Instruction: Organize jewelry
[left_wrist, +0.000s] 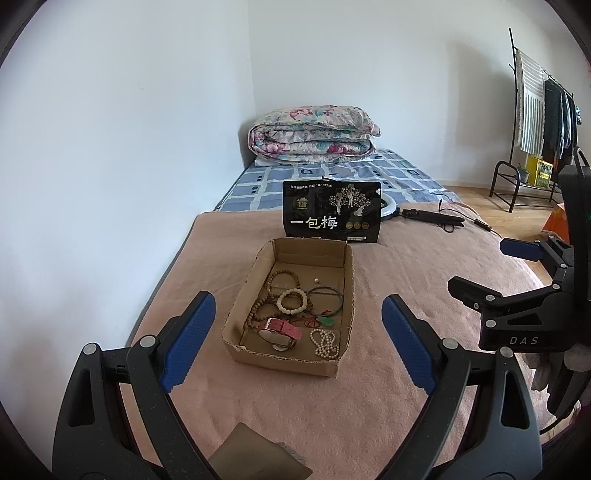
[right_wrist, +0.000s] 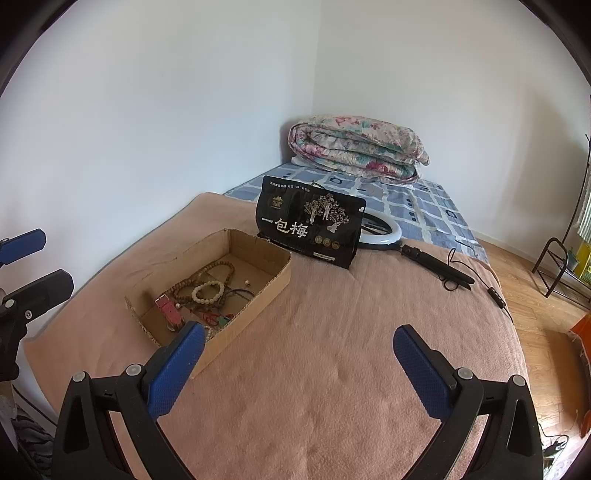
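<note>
Bed (left_wrist: 303, 406) under my fingers, pink blanket on top. Directly on it: cardboard box (left_wrist: 255, 302), black snack bag (left_wrist: 331, 212) just behind, ring light (right_wrist: 384, 234), folded floral quilt (left_wrist: 314, 134) at far end.

Left claw (left_wrist: 298, 338): jaws spread wide, nothing between the blue pads (left_wrist: 190, 334), held level and pointing forward. Right claw (right_wrist: 298, 363): same, jaws wide apart, pads (right_wrist: 419, 371) bare, empty. My right claw sits off to the right of my left one and slightly ahead; each shows at the edge of the other's wrist view. Neither touches anything.
</note>
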